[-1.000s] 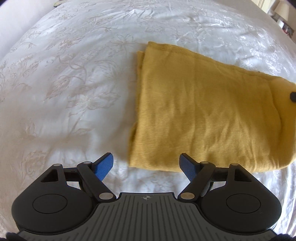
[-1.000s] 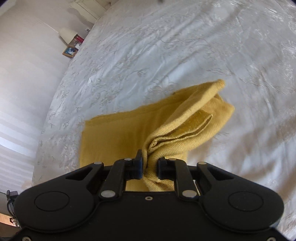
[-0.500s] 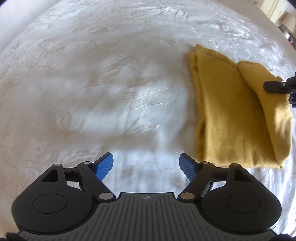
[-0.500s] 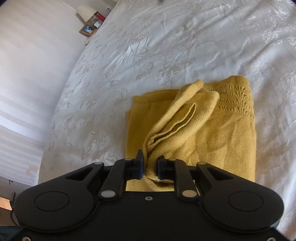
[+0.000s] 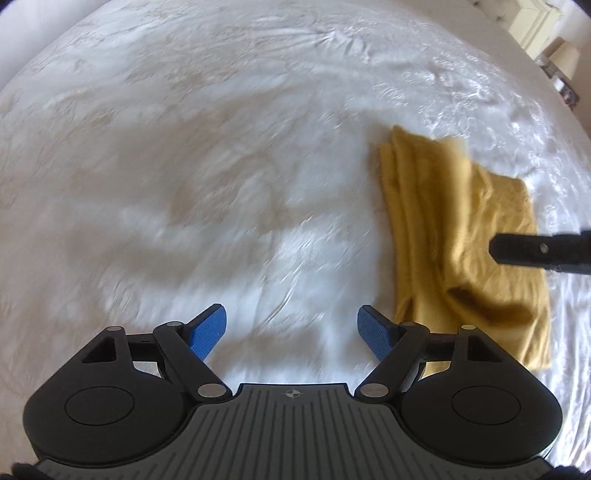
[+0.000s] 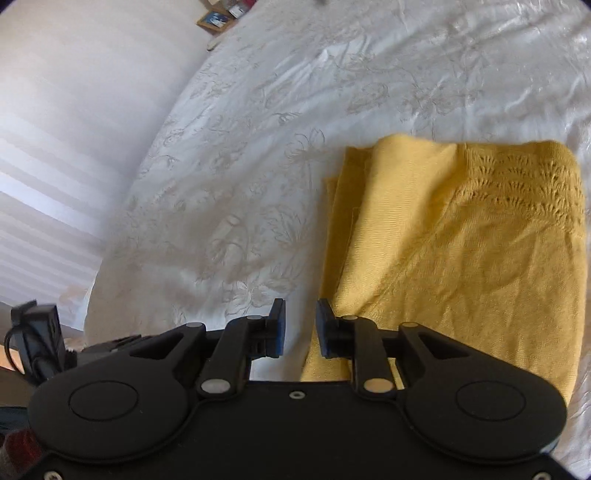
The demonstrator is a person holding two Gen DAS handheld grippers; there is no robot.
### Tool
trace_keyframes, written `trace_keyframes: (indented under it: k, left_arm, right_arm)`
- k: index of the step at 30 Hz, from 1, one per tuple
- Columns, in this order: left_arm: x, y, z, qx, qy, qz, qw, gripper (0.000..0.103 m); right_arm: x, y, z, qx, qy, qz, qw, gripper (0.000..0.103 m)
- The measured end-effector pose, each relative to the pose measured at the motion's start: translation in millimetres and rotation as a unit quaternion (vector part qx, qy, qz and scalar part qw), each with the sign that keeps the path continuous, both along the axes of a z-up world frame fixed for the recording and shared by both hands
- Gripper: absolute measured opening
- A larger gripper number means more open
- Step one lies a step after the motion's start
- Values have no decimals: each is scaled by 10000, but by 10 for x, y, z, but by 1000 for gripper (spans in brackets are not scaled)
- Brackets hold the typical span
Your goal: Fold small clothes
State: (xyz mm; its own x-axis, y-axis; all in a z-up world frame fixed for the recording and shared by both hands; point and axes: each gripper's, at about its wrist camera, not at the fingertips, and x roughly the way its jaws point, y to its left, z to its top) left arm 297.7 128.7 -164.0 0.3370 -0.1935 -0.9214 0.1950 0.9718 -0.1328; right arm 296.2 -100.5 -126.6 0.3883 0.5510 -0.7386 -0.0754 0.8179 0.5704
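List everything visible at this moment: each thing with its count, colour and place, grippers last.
yellow knit garment: one, mustard yellow, folded, lying on the bedspread, right of the right gripper's fingertips.
bedspread: one, white with a pale floral pattern, covering the whole surface.
lamp: one, cream shade, at the left wrist view's far upper right edge.
picture frame: one, brown, beyond the bed's far edge.
left gripper: one, black with blue pads, open over bare bedspread.
right gripper: one, black with blue pads, jaws just opening, nothing between them.

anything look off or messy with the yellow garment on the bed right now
Nothing is damaged. The yellow garment lies folded on the white bedspread, though its layered left edges are stepped rather than flush, and the left wrist view shows a raised rumple near its lower end.
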Motion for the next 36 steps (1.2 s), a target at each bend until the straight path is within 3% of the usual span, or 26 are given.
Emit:
trace_keyframes:
  k: [4,6,12,14,19,20,22,23,27,36]
  left_arm:
    - [223,-235,60,-122,-123,-321,9993,78]
    - [346,-374,79,-246,-150,-481,9984,78]
    - [614,-658,70,-629,52,-591,9963,78]
    - [651,-698,52,-701,143,-566,9958,78]
    - [658,-736,25,-772,311,-600,9947,78]
    - [652,-739,17,-788,336,-609,9945,78]
    - [649,-743,-2,-908,451,-656,9927,77]
    - [649,-744,-21,-1030,552,-687,9908,77]
    - [627,-760,-99,-1578,880,-609,9817,78]
    - [779,-1118,-266,-1831,1128,-532,9752,80]
  right_arm:
    - [-142,-114,137,-564,-312,-98,9979,34]
    - [-223,-156,131,-917,-369,-30,9951,52]
    - [-541,49,63,-1280,-512,582,9887,57]
    - [-651,261,42,-1558,-709,998,9802,61]
    - [-746,666,-127,-2466,-991,1736,9483,61]
    - [-747,715,-166,-2605,-1023,1864,9418,60]
    - [-743,784,-240,-2946,-1035,2100,9265,40]
    - [-732,771,-242,-2988,-1018,2111,9251,10]
    - [-681,405,15,-2512,-1104,1141,9548,10]
    - [-766,-36,289,-1892,-1114,194,9754,10]
